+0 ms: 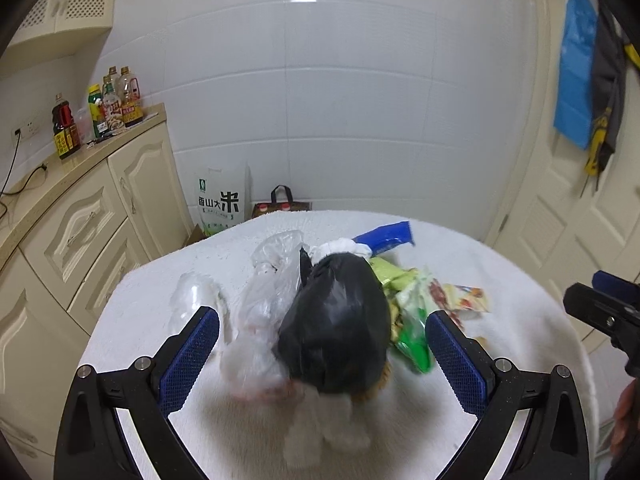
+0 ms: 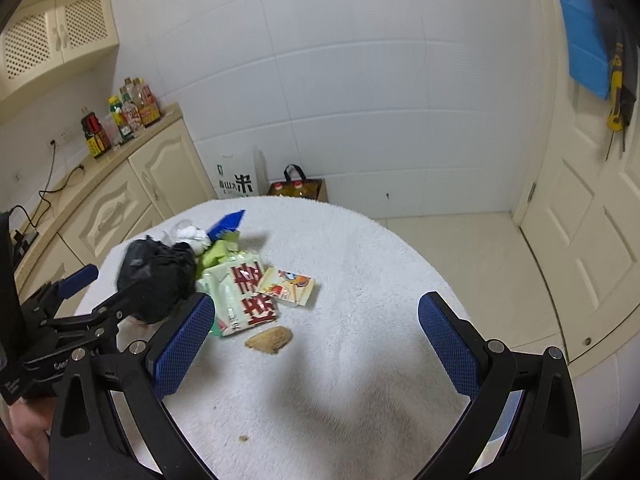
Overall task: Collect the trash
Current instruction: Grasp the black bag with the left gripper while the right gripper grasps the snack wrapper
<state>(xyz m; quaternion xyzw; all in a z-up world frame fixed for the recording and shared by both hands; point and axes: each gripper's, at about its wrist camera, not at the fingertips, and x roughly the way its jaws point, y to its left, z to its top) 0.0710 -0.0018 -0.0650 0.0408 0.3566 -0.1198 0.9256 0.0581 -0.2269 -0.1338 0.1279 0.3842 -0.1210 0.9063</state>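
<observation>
A pile of trash lies on the round table covered in white fleece (image 1: 500, 264). In the left wrist view a black trash bag (image 1: 336, 320) sits between the wide-apart fingers of my left gripper (image 1: 324, 356), which is open and not touching it. A clear plastic bag (image 1: 264, 308) lies to its left, green wrappers (image 1: 412, 320) to its right, and a blue packet (image 1: 388, 236) behind. My right gripper (image 2: 316, 344) is open over bare cloth. Left of it lie a brown scrap (image 2: 270, 338), a red-lettered wrapper (image 2: 244, 296), a small snack wrapper (image 2: 288, 286) and the black bag (image 2: 156, 276).
A cream counter (image 1: 60, 176) with several sauce bottles (image 1: 116, 100) runs along the left. A rice sack (image 1: 220, 200) and a carrier bag (image 1: 282, 202) stand on the floor behind the table. A white door (image 2: 592, 220) with hanging blue plastic (image 2: 584, 28) is at the right.
</observation>
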